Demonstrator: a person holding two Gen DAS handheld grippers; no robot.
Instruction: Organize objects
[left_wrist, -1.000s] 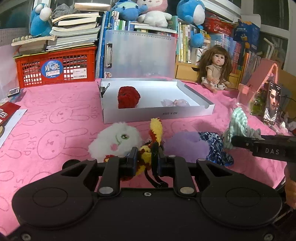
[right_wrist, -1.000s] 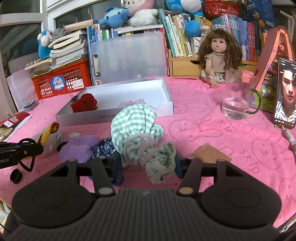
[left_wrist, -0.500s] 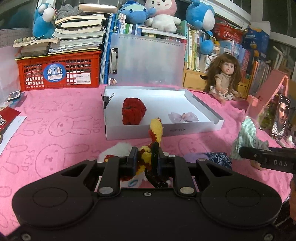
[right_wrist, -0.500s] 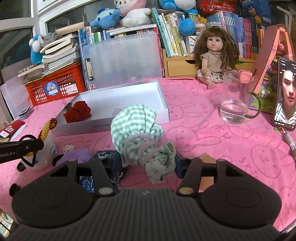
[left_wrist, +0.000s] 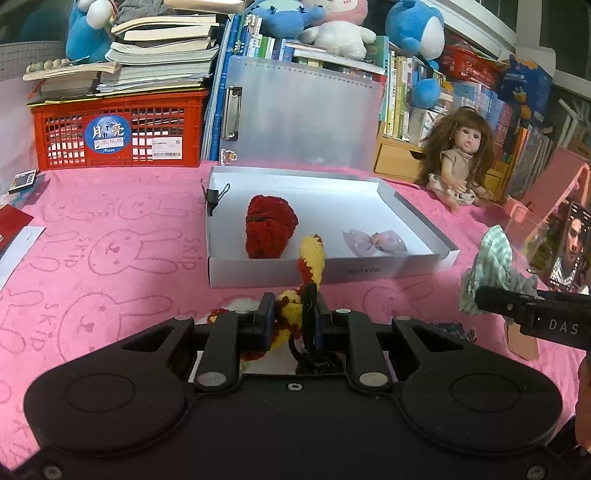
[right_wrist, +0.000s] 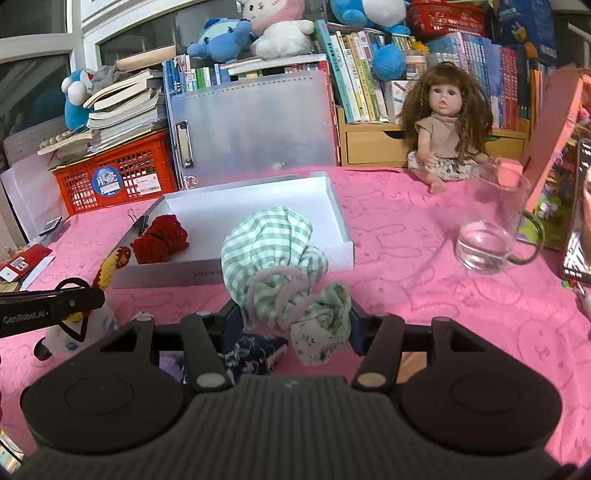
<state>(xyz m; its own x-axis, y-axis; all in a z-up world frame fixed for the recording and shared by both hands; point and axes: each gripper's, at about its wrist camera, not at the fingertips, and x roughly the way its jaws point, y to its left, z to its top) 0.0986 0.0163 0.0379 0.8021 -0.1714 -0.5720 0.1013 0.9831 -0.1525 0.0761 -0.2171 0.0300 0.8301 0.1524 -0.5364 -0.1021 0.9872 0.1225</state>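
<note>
Pink bunny-print cloth has slid back: you've carried both loads closer to the shallow white cardboard box at 12 o'clock. L gripper is clamped tight on the yellow-red crochet toy; R gripper, half-spread, grips the green-check fabric bundle. Drop-off comes next, probably.

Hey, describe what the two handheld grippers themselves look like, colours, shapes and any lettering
Both are matte black plastic. Each has a broad body with two round discs, angular arms with silver screws, and blue-edged finger pads. The left gripper carries white "GenRobot.AI" lettering on its side; the right gripper has a ribbed top and reads "DAS". No cables or sleeves show.
</note>
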